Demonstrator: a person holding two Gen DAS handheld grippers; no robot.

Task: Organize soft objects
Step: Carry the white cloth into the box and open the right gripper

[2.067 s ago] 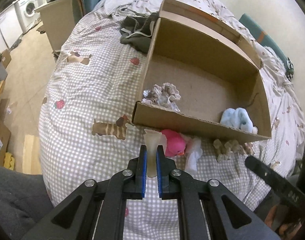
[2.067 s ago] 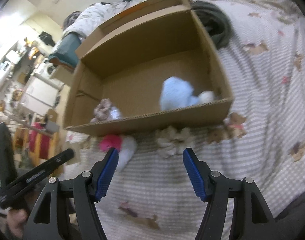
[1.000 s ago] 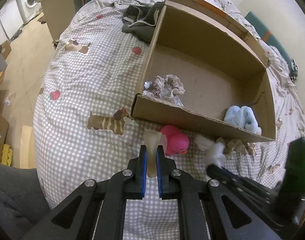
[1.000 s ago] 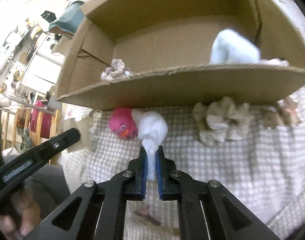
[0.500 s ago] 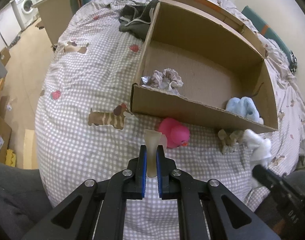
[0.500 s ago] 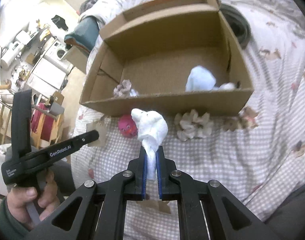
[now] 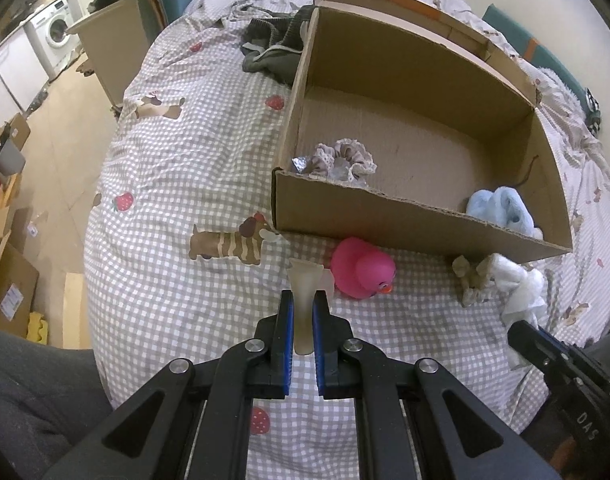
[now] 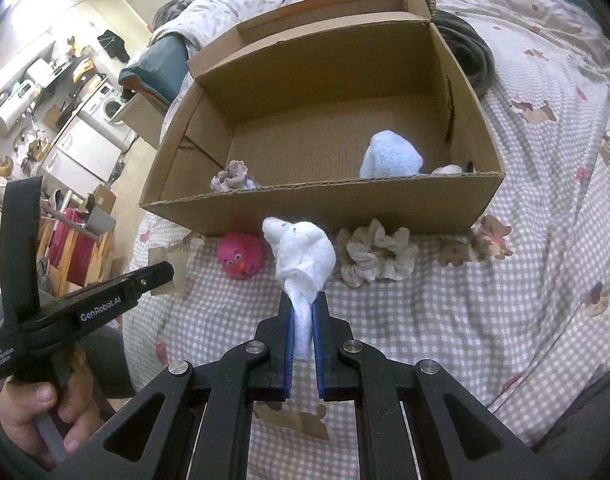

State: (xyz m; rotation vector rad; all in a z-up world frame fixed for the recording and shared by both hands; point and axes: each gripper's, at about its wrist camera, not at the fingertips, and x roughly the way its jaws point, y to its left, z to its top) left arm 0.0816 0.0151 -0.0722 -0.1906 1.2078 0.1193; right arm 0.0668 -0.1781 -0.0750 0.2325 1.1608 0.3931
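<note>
The right hand-held gripper (image 8: 303, 334) is clamped on a white soft toy (image 8: 303, 256), held up above the bed (image 8: 485, 320) just in front of the cardboard box (image 8: 333, 204). The left hand-held gripper (image 7: 303, 330) is clamped on a pale translucent piece (image 7: 304, 286), near the pink duck (image 7: 361, 268) lying against the box's front wall. A beige scrunchie (image 8: 375, 258) lies beside it on the checked cover. Inside the box, a frilly scrunchie (image 7: 343, 158) sits at the front left corner and a light blue plush (image 8: 391, 156) at the front right.

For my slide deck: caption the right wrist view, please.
Right gripper holds a white cloth before the cardboard box, pink duck and beige scrunchie below.
</note>
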